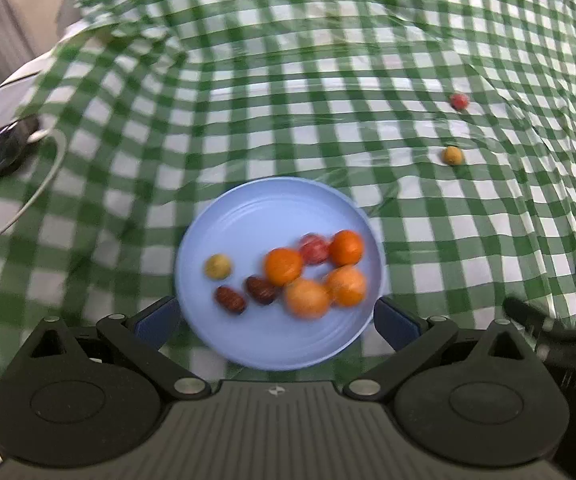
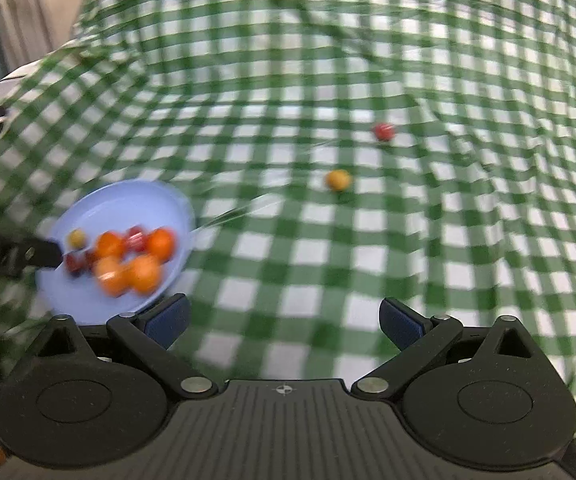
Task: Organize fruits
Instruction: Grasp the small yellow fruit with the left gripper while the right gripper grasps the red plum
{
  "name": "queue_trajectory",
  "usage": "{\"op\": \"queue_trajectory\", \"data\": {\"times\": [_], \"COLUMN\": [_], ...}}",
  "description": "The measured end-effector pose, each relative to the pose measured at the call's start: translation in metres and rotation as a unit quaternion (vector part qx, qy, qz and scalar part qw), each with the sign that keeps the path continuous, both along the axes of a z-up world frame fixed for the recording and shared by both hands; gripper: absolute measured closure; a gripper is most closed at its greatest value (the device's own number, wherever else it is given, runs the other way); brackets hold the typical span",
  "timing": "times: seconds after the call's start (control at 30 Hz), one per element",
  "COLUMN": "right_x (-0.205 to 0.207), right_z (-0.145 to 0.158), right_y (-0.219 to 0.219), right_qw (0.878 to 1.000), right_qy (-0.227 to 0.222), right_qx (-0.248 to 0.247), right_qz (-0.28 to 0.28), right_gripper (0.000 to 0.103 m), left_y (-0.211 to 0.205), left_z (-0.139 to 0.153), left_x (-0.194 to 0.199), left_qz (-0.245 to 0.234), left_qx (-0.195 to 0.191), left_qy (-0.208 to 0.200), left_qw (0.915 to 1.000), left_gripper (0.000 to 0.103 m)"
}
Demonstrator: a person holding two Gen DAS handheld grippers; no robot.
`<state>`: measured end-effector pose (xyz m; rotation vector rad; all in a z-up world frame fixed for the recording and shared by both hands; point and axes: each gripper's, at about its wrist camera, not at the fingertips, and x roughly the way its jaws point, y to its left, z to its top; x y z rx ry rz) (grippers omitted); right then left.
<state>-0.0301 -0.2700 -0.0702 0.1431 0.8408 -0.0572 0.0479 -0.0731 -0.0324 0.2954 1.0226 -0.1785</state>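
Hovering my left gripper (image 1: 275, 316), spread wide, above the blue plate (image 1: 247, 216) of fruit; my right gripper (image 2: 283, 320) is spread wide, empty.

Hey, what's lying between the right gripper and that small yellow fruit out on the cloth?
Nothing but bare checkered tablecloth between the open right gripper and the yellow fruit, as the right wrist view shows.

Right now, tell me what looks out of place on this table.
Two small fruits lie loose on the checked cloth, apart from the blue plate holding the rest: a red one and a yellow one. The cloth is wrinkled. Nothing looks spilled or damaged.
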Motion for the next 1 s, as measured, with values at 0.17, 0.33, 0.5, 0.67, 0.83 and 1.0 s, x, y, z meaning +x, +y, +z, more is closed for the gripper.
{"op": "queue_trajectory", "data": {"times": [0.17,0.33,0.5,0.67,0.83,1.0], "right_x": [0.031,0.079,0.144,0.210,0.258,0.278], "right_z": [-0.012,-0.031,-0.047,-0.071,-0.101,-0.121], "right_y": [-0.049,-0.094,-0.134,-0.161,-0.168,-0.170], "right_qw": [0.999,0.997,0.996,0.995,0.996,0.996], "right_qy": [-0.022,-0.047,-0.082,-0.086,-0.071,-0.080], "right_qx": [-0.026,-0.039,-0.045,-0.044,-0.035,-0.031], "right_qz": [-0.026,-0.035,-0.012,0.015,0.028,0.034], "right_gripper": [0.003,0.003,0.005,0.011,0.011,0.047], "left_y": [-0.043,-0.087,-0.142,-0.192,-0.218,-0.229], "left_z": [-0.019,-0.040,-0.064,-0.096,-0.117,-0.130], "left_x": [0.022,0.058,0.098,0.133,0.153,0.159], "left_qz": [-0.042,-0.075,-0.139,-0.184,-0.205,-0.239], "left_qx": [0.007,-0.001,-0.024,-0.031,-0.031,-0.047], "left_qy": [0.006,0.000,-0.025,-0.021,-0.019,0.001], "left_qw": [0.9991,0.9972,0.9897,0.9822,0.9781,0.9700], "left_gripper": [0.000,0.000,0.000,0.010,0.016,0.072]}}
